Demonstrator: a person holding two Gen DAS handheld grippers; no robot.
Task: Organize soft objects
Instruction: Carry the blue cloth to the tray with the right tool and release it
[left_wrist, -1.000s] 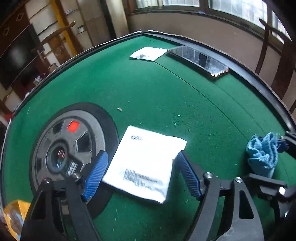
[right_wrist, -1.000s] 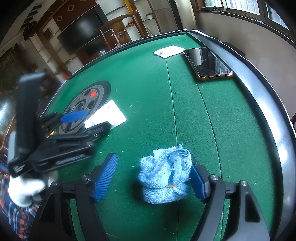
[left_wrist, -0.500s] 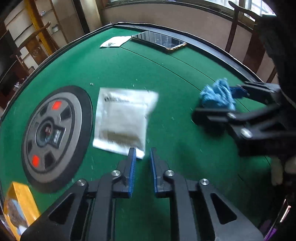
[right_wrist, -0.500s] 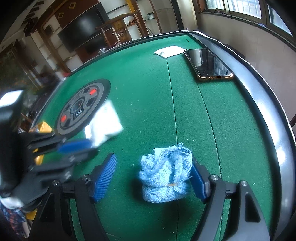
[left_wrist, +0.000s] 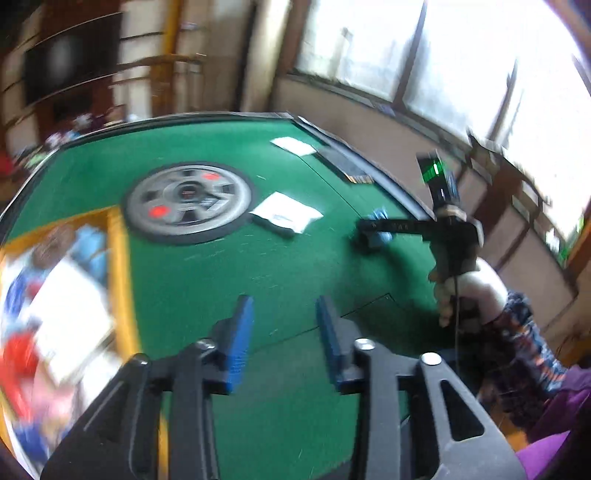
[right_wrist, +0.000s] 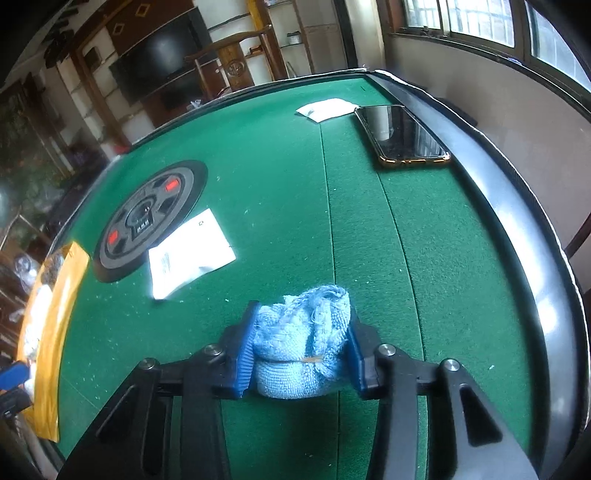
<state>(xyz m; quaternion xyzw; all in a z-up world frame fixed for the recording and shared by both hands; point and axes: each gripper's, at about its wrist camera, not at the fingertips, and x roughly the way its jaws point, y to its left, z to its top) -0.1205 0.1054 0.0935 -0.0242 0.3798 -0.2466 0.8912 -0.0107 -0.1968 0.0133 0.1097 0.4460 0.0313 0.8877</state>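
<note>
Far to the left of the right gripper (right_wrist: 300, 350), at the edge of the green surface (right_wrist: 369, 229), sits a yellow-rimmed box (right_wrist: 61, 295); in the blurred left wrist view it appears to hold mixed colourful items, though what they are cannot be told. The left gripper (left_wrist: 284, 334) hovers above the surface with its blue pads apart and nothing between them. Ahead and left of the right gripper lies a white packet (right_wrist: 190, 253), one corner overlapping the round grey dial (right_wrist: 147, 218), apparently not yet put away. The right gripper itself is clamped on the blue cloth (right_wrist: 303, 345), a bundled rag pressed between both pads, resting on or just above the felt. Ahead to its right, a phone (right_wrist: 402, 136) and a small white slip (right_wrist: 325, 109) lie near the far rim. Judging by this, sorting is partway: cloth grasped but undelivered, packet waiting.
</note>
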